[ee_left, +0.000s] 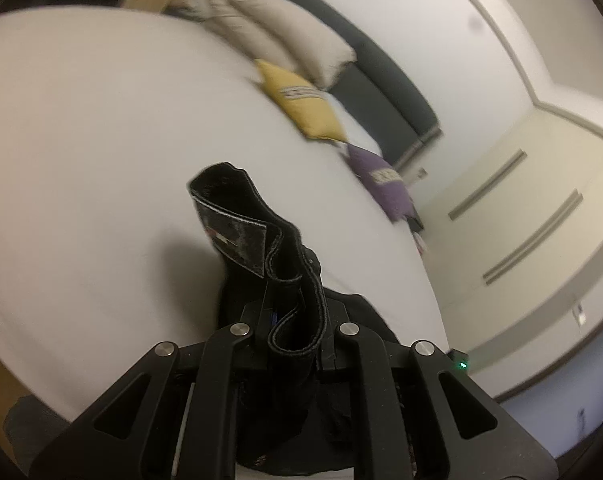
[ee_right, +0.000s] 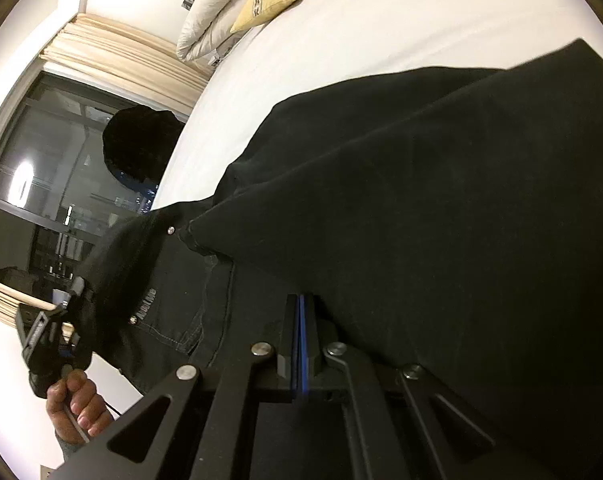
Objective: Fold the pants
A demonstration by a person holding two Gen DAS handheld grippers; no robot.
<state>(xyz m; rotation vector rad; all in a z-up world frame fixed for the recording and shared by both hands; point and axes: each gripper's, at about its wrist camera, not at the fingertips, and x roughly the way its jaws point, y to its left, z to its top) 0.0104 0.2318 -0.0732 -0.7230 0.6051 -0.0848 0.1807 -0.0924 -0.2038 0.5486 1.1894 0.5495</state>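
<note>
white bed (ee_left: 101, 140) – dark window (ee_right: 41, 184) – cream walls (ee_left: 501, 60)

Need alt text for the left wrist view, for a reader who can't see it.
The left gripper is shut on a bunched waistband section of black pants, above a white bed. Yellow pillow and purple pillow lie beyond.

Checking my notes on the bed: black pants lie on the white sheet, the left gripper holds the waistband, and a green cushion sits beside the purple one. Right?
One slip: the cushion beside the purple cushion is yellow, not green, as the left wrist view shows. The rest stands: black pants on the white sheet, waistband in the left gripper.
</note>
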